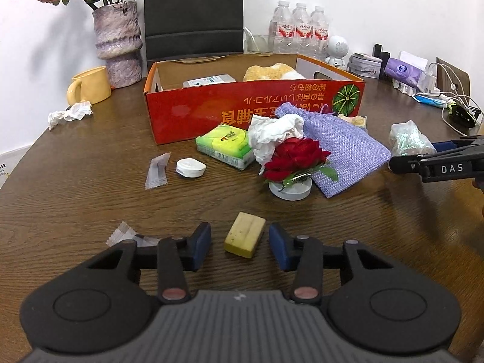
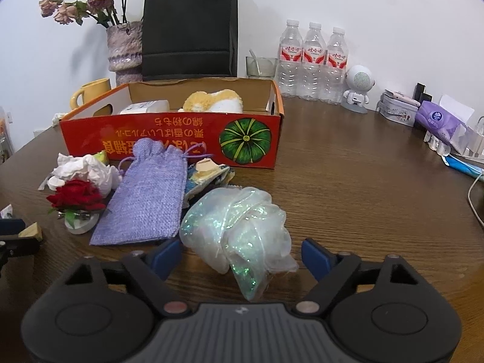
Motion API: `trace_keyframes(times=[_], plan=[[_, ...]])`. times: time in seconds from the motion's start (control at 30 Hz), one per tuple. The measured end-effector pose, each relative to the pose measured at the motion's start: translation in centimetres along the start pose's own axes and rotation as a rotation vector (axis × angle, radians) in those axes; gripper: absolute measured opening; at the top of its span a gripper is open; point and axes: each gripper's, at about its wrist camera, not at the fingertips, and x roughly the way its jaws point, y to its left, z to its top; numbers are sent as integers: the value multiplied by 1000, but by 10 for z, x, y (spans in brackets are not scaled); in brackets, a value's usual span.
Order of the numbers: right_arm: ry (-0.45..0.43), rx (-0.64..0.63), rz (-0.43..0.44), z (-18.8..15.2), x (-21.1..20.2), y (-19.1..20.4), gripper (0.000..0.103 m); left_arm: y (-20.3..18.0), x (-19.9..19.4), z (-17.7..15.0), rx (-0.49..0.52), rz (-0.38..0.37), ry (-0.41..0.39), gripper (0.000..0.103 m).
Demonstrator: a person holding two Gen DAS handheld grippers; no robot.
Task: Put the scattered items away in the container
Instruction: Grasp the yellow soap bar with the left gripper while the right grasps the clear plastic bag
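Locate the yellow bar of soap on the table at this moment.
In the left wrist view, the yellow soap bar lies on the wooden table between the open left gripper fingers, nearer than the red rose.

A: What carries it all?

B: A dark brown wood-grain table [image 1: 90, 199]. A red cardboard box [image 1: 211, 112] printed with a green pumpkin stands on it.

A: And in front of the box?

B: A yellow rectangular soap bar [image 1: 245, 238], a white oval plastic case [image 1: 190, 167], a grey sealed sachet [image 1: 157, 171], a green tissue packet [image 1: 225, 145], a lilac woven pouch [image 2: 145, 202] and an iridescent sheer organza bundle [image 2: 242, 233].

A: Further back?

B: A yellow ceramic mug [image 1: 89, 86], a mottled purple vase [image 1: 118, 45], a crumpled white tissue [image 1: 71, 113], three clear water bottles [image 2: 313, 66] and a black paper bag [image 2: 189, 30].
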Motion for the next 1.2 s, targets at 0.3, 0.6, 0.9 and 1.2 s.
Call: trace_keyframes(times=[0.3,0.6,0.9,1.2], plan=[[-11,36,25,-1,-2,-5,34,-2,2,2,16,-12,-10,22],[-96,37,63,7,-18,-7,16,10,-8,19,-35,-23,-64,22],[-235,-2,90,58,-34,-9,16,27,-21,94,-31,-16,-244,22],[-211,-43,198,139,16,12,16,42,49,175,-106,-54,-161,22]])
